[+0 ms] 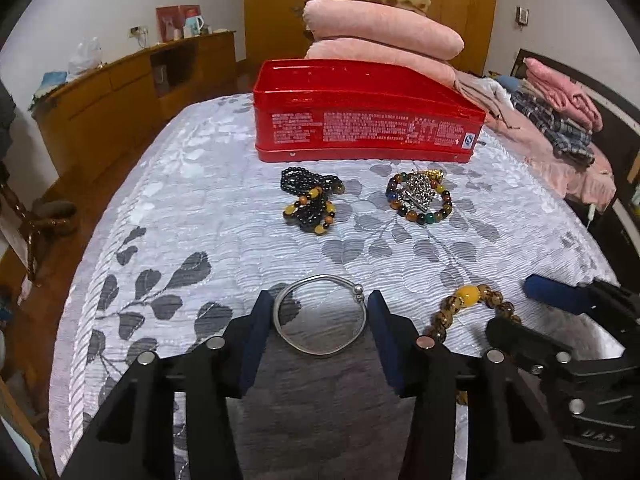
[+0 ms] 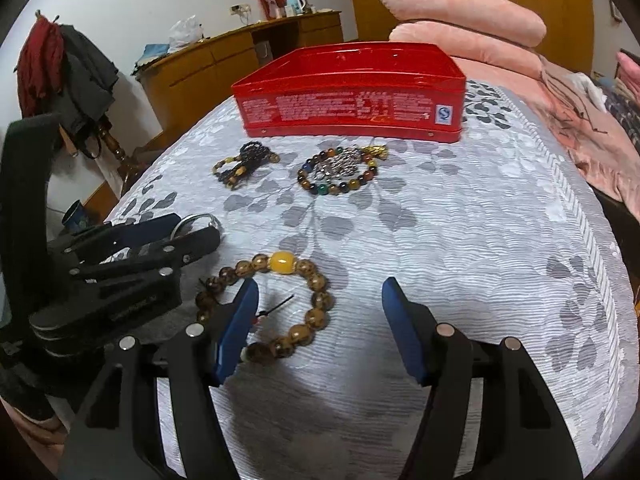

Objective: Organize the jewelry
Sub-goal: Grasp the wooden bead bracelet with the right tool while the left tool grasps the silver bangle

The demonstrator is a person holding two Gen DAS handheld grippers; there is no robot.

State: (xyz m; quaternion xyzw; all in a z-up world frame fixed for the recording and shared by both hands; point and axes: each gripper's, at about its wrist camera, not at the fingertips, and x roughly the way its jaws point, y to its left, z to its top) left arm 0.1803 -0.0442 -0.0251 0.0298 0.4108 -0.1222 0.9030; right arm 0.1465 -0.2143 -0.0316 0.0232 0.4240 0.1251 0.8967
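Even indoor light, soft shadow under tongs; sharp centre, fisheye-bent dark corners.

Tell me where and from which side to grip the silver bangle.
Grip the silver bangle across its thin rim, coming down from above: it lies flat on the bedspread, so only the band offers an edge. The left tongs already straddle it; avoid the knobbed open ends at the right.

Both grippers are angled down toward the bed, side by side. The left gripper [image 1: 318, 308] has its blue pads [image 1: 256, 320] set around a silver bangle [image 1: 320, 316], a sliver of gap showing on each side, not pressing. The right gripper [image 2: 320, 300] stands wide open, its left finger [image 2: 236, 320] over a brown bead bracelet [image 2: 280, 304], gripping nothing.
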